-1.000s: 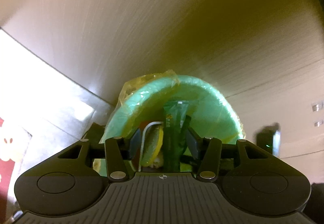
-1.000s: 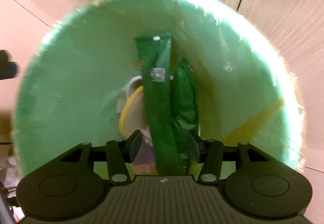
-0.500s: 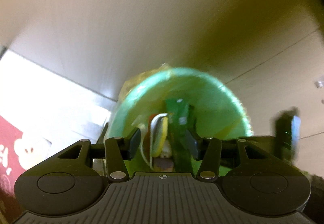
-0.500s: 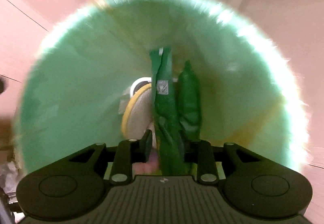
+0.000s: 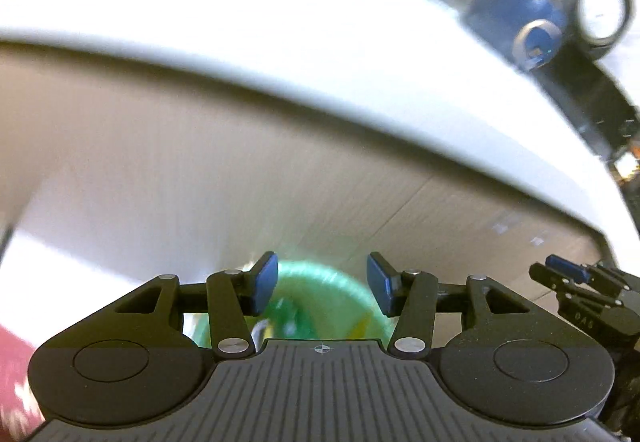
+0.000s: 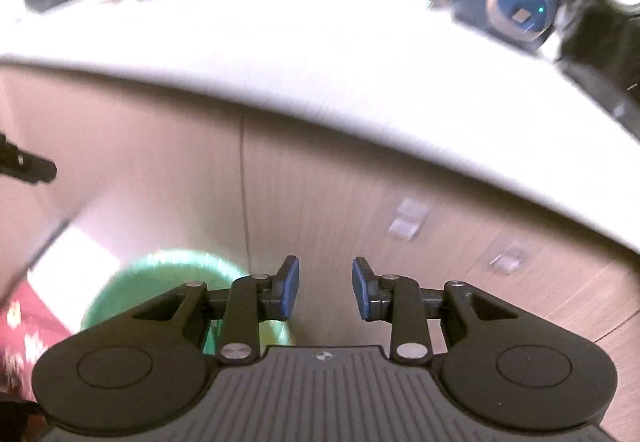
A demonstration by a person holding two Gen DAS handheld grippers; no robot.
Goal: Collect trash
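A green trash bin (image 5: pixel 316 294) with a plastic liner stands on the floor below my left gripper (image 5: pixel 322 282), which is open and empty; blurred green wrappers (image 5: pixel 286 316) lie inside it. In the right wrist view the bin (image 6: pixel 160 274) sits at the lower left, and my right gripper (image 6: pixel 325 292) is open and empty, raised to the right of it. The other gripper's tip (image 5: pixel 576 278) shows at the right edge of the left wrist view.
A white countertop edge (image 6: pixel 320 82) runs above wood-grain cabinet fronts (image 6: pixel 360 210). A blue round device (image 6: pixel 516 2) and blurred clutter sit on the counter. A red patterned mat (image 6: pixel 24 326) lies on the floor at the left.
Both grippers have risen up and away from the bin. The right gripper opened and the green wrapper it held is gone from its jaws. The views now tilt up to the counter.
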